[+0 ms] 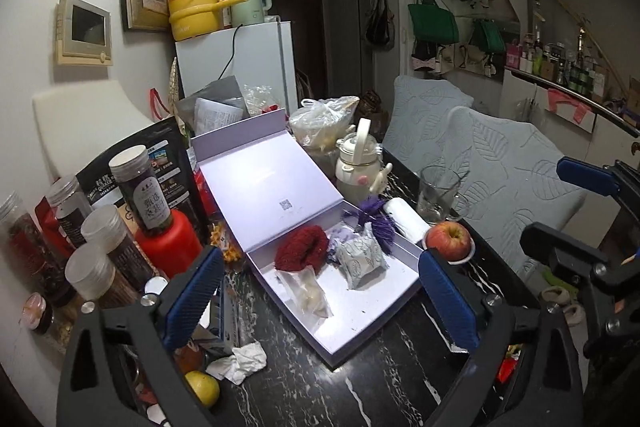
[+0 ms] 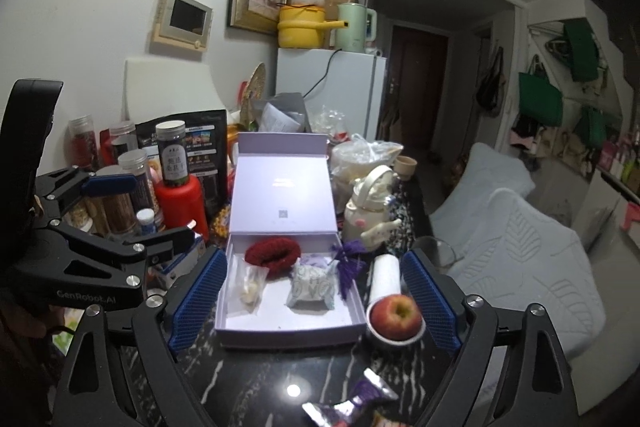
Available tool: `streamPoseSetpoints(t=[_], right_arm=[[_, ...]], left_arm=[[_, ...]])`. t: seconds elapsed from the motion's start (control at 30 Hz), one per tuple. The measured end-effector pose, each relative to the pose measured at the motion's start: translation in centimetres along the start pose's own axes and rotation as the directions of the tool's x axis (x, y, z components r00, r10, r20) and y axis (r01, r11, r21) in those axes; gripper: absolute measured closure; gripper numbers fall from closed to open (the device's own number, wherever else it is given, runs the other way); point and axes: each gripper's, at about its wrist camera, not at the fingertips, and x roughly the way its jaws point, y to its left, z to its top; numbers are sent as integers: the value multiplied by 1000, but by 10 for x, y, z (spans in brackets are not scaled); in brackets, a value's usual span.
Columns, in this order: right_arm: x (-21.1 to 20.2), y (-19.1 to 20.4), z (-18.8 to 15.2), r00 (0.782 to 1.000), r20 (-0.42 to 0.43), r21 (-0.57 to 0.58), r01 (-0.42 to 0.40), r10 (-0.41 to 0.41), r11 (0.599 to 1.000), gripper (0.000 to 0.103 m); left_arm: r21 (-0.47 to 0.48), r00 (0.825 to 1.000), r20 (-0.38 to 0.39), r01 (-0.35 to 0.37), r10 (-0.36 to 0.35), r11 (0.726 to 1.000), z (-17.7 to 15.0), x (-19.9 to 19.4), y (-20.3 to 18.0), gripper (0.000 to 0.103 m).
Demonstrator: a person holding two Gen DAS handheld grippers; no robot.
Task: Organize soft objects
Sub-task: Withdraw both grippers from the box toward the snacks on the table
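Observation:
An open lavender box (image 1: 360, 331) lies on the dark marble table. Inside it are a red knitted scrunchie (image 1: 302, 253), a patterned soft packet (image 1: 360, 259) and a clear bag (image 1: 308, 293) of white pieces. A purple tassel (image 1: 376, 223) hangs over the box's right wall. My left gripper (image 1: 320, 255) hovers open in front of the box, holding nothing. In the right wrist view the same box (image 2: 288, 337), scrunchie (image 2: 273, 254), packet (image 2: 312, 287) and tassel (image 2: 348, 263) sit ahead of my right gripper (image 2: 314, 254), which is open and empty.
Jars (image 1: 132, 187) and a red bottle (image 1: 170, 243) crowd the table's left. A white roll (image 1: 406, 219), an apple (image 1: 448, 241), a glass (image 1: 438, 193) and a white kettle-shaped bottle (image 1: 358, 167) stand right of the box. Crumpled tissue (image 1: 240, 361) and a lemon (image 1: 204, 387) lie near. Cushioned seats (image 1: 508, 163) flank the right.

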Motion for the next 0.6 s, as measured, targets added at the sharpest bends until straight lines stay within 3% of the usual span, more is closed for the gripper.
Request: streamPoseSetpoints(t=[0.33,0.6], right_arm=[[-31,5,-36,996,-20,7,84,-84,996,4],[-46,0,-73,990,-62,34,130,-128,991,3]], left_arm=[[50,999,9,40,-40,998,-25,-18,-21,3],[70,992,-34,124,-121,990,-51,-18,-45,3]])
